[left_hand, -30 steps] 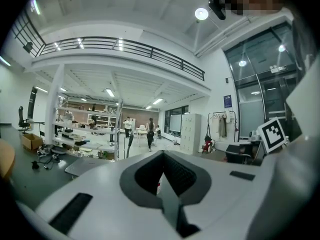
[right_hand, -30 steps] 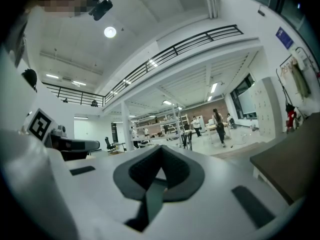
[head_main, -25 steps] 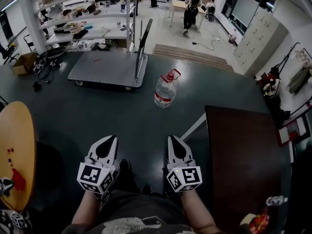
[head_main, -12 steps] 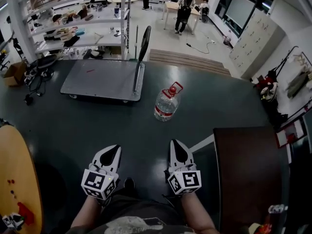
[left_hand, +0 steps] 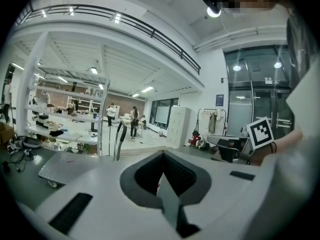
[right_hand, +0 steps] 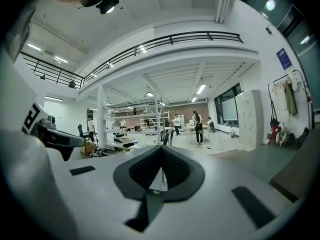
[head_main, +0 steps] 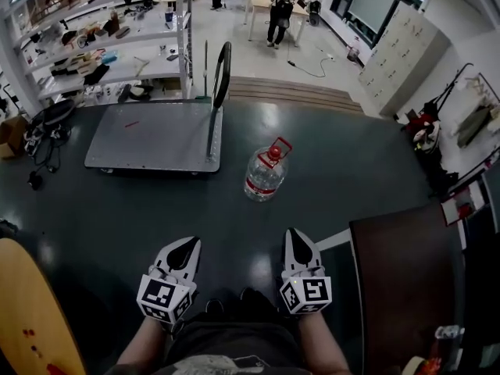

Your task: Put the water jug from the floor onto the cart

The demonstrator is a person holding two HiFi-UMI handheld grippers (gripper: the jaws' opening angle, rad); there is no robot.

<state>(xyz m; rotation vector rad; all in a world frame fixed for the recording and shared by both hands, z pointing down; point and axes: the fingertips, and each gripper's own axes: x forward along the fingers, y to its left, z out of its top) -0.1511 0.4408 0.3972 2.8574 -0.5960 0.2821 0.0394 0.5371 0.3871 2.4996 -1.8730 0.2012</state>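
Water jug [head_main: 264,174] upright on dark floor [head_main: 156,217], just right of cart [head_main: 148,135]

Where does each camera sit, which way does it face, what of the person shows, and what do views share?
Head view: on the head, steeply down at water jug and cart; forearms, left gripper, right gripper show.
Left gripper view: on that gripper, level along shut jaws toward the cart; right gripper shows at right.
Right gripper view: on that gripper, level along shut jaws; left gripper at left.
Shared: all see the cart.
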